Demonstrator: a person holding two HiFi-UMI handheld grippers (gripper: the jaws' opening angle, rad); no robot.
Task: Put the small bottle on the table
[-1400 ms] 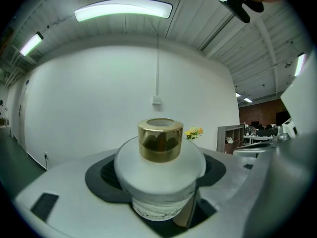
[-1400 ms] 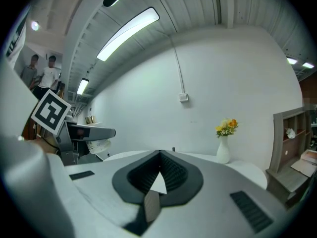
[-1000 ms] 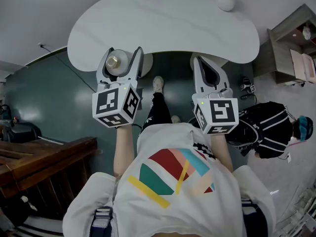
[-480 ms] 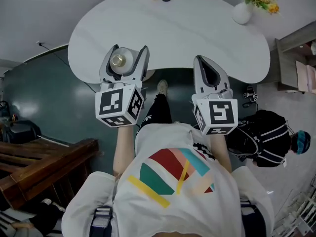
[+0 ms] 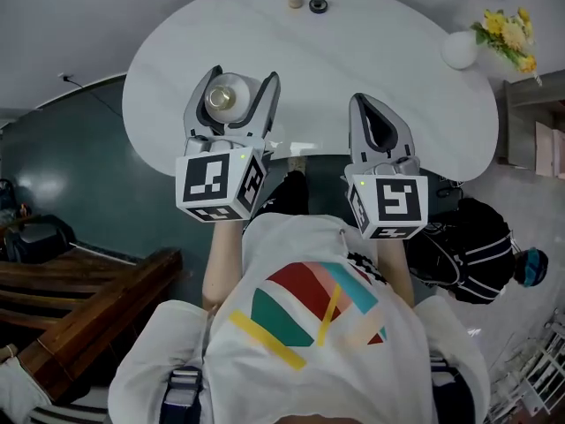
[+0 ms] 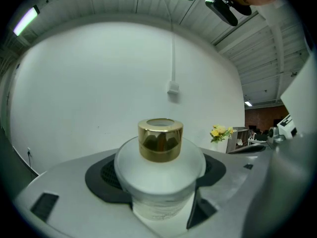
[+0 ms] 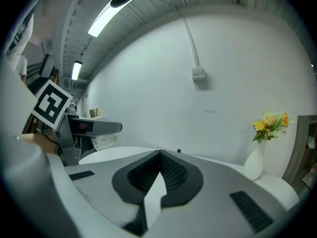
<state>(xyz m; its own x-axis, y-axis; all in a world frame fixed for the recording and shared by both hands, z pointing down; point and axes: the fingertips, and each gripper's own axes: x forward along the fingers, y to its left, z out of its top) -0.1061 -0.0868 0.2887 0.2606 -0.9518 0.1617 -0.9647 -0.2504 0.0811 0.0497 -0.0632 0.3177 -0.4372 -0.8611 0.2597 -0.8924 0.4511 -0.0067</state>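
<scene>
Both grippers now sit further in over the table [image 5: 371, 42] than a second ago — left gripper [image 5: 231, 85] clamped on the small bottle [image 5: 226, 95] above the table's near edge, right gripper [image 5: 371, 111] closed on nothing over that same edge — carry looks nearly done, set-down and release remain.

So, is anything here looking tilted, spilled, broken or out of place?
Nothing stands out. The small bottle sits straight between the left gripper's jaws, gold cap on, no spill visible. The right gripper is shut and empty. On the table, the vase of flowers stands upright.
</scene>
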